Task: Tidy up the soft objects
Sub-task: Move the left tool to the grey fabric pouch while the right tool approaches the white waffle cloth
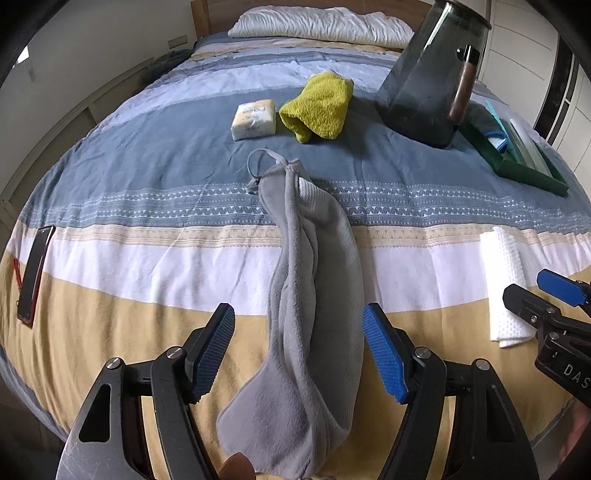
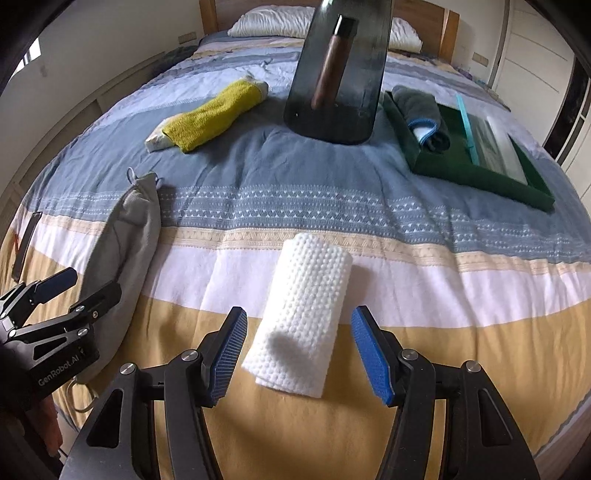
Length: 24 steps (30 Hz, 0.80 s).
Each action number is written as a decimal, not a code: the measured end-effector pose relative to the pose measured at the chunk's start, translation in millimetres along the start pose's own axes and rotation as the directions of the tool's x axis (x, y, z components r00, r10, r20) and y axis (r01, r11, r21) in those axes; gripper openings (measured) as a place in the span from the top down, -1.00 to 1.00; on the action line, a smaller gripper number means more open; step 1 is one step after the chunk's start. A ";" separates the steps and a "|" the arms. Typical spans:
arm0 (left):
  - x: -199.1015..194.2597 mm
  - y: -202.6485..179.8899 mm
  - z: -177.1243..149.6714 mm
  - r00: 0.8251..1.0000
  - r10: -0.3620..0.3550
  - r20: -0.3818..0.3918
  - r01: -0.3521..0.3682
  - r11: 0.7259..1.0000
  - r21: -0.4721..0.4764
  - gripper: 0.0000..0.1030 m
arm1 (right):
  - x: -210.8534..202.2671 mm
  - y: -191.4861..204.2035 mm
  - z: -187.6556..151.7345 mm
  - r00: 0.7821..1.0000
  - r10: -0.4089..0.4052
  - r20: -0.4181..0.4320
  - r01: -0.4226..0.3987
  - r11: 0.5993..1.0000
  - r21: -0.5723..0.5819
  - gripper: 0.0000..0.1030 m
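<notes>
A long grey towel point(image 1: 310, 302) lies on the striped bed, its near end between the open fingers of my left gripper point(image 1: 299, 350); it also shows in the right wrist view point(image 2: 125, 254). A white waffle cloth point(image 2: 306, 314), rolled, lies between the open fingers of my right gripper point(image 2: 299, 354); it shows at the right of the left wrist view point(image 1: 506, 280). A yellow-green cloth point(image 1: 317, 107) and a pale sponge point(image 1: 255, 118) lie farther up the bed. A green tray point(image 2: 476, 173) holds a dark grey cloth point(image 2: 421, 103) and a blue-edged cloth point(image 2: 424, 129).
A tall dark glass container point(image 2: 336, 74) with a brown bottle inside stands mid-bed beside the tray. A phone point(image 1: 35, 273) lies at the bed's left edge. A white pillow point(image 1: 321, 24) lies at the headboard. The right gripper's fingers point(image 1: 554, 291) show at the left view's right edge.
</notes>
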<state>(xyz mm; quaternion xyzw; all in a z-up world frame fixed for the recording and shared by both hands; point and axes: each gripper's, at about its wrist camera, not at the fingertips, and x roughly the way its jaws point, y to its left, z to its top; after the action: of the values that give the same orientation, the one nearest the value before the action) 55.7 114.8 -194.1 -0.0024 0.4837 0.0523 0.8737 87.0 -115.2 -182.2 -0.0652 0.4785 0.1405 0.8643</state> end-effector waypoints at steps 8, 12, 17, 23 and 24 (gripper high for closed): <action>11.0 -0.5 3.5 1.000 0.000 -0.019 -0.001 1.000 -0.006 -0.28 | 22.3 1.2 5.1 1.000 0.013 -0.023 -0.013 1.000 0.017 -0.15; 15.0 -2.5 5.4 1.000 0.003 -0.023 -0.003 1.000 -0.008 -0.28 | 29.1 1.0 6.1 0.999 0.012 -0.029 -0.011 1.000 0.018 -0.15; 21.7 -5.1 7.2 0.999 0.004 -0.037 -0.004 1.000 -0.012 -0.28 | 37.2 -2.1 7.1 0.999 0.005 -0.037 -0.004 1.000 0.029 -0.15; 27.9 -7.9 7.9 0.999 0.006 -0.045 -0.007 1.000 -0.011 -0.28 | 40.0 -2.0 6.3 0.999 0.001 -0.037 0.000 1.000 0.020 -0.16; 28.5 -8.3 7.7 0.999 0.008 -0.048 -0.009 1.000 -0.011 -0.28 | 39.7 -2.5 6.0 0.999 0.001 -0.037 -0.001 1.000 0.019 -0.16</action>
<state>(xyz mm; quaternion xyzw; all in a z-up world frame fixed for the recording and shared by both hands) 78.1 109.5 -214.5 -0.0066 0.5040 0.0586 0.8617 112.5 -108.9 -212.6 -0.0592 0.4958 0.1352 0.8558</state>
